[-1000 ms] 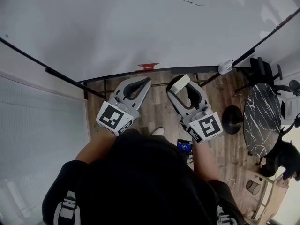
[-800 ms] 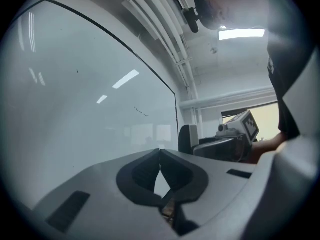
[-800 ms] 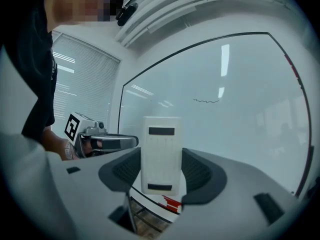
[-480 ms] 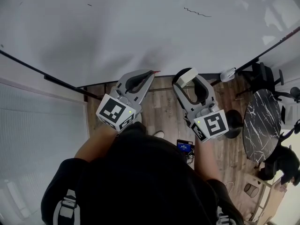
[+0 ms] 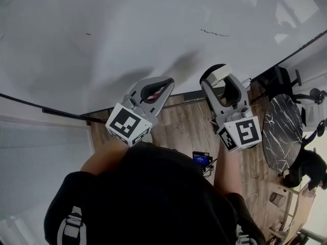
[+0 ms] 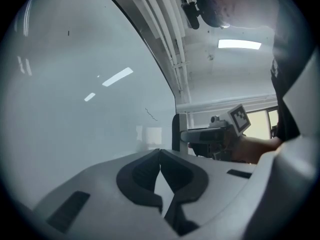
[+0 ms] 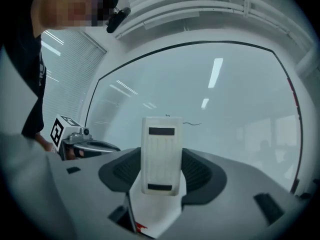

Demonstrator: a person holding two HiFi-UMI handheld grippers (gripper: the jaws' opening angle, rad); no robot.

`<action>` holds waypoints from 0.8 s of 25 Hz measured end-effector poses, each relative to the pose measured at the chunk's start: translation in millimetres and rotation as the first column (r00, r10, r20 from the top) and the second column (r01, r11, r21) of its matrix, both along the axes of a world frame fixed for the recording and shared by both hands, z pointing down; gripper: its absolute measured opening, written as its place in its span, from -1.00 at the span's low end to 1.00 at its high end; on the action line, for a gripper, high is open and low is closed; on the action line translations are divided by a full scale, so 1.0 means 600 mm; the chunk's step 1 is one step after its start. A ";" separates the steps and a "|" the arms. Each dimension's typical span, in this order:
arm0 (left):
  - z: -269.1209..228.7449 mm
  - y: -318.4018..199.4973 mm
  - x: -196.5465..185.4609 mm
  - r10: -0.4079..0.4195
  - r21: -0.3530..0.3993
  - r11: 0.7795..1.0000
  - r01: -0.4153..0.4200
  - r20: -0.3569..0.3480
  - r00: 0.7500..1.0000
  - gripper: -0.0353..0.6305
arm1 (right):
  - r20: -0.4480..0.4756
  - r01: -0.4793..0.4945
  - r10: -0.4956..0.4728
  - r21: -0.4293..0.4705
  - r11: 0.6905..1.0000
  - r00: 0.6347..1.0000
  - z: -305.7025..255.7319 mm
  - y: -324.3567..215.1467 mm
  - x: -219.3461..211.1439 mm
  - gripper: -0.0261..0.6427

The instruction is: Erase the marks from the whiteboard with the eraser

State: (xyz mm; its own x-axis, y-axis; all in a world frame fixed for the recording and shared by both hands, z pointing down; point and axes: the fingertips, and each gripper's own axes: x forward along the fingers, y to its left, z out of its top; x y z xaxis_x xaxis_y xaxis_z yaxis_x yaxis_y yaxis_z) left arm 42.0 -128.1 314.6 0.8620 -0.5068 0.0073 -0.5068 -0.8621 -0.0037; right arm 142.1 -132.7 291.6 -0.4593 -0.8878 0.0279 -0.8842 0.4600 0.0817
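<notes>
A large whiteboard (image 5: 127,29) fills the upper part of the head view. On it is a short black squiggle (image 5: 214,33) at upper right and a tiny dash (image 5: 88,33) at left. My right gripper (image 5: 219,75) is shut on a white eraser (image 5: 220,74), held just below the squiggle. In the right gripper view the eraser (image 7: 161,155) stands upright between the jaws, with the squiggle (image 7: 191,124) just beyond its top. My left gripper (image 5: 164,84) is shut with nothing in it, its jaw tips touching in the left gripper view (image 6: 159,151).
The board's black lower frame (image 5: 61,112) runs along the wooden floor (image 5: 184,131). A round dark marble table (image 5: 281,131) and black chairs (image 5: 286,78) stand at the right. A small blue device (image 5: 201,160) lies on the floor by the person's feet.
Both grippers have risen toward the board. The right one has carried the eraser up and to the right, closer to the squiggle. The head view has tilted up.
</notes>
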 end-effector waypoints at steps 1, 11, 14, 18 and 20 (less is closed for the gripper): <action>-0.008 -0.003 0.002 0.009 0.004 1.000 -0.009 -0.004 1.000 -0.88 | 0.006 -0.015 0.015 0.012 1.000 1.000 -0.011 -0.007 0.000 -0.18; -0.040 -0.051 0.014 0.069 0.020 0.997 -0.068 -0.020 0.997 -0.88 | -0.022 -0.110 0.111 0.059 0.992 0.994 -0.088 -0.073 -0.011 -0.18; -0.039 -0.061 0.011 0.080 0.020 0.997 -0.080 -0.022 0.997 -0.88 | -0.067 -0.142 0.147 0.078 0.987 0.987 -0.104 -0.088 -0.025 -0.18; -0.043 -0.072 0.006 0.113 0.021 0.993 -0.113 -0.023 0.993 -0.88 | -0.086 -0.180 0.187 0.089 0.980 0.979 -0.115 -0.108 -0.042 -0.18; -0.051 -0.075 0.000 0.133 0.021 0.991 -0.132 -0.023 0.991 -0.88 | -0.097 -0.208 0.217 0.096 0.973 0.971 -0.126 -0.115 -0.049 -0.18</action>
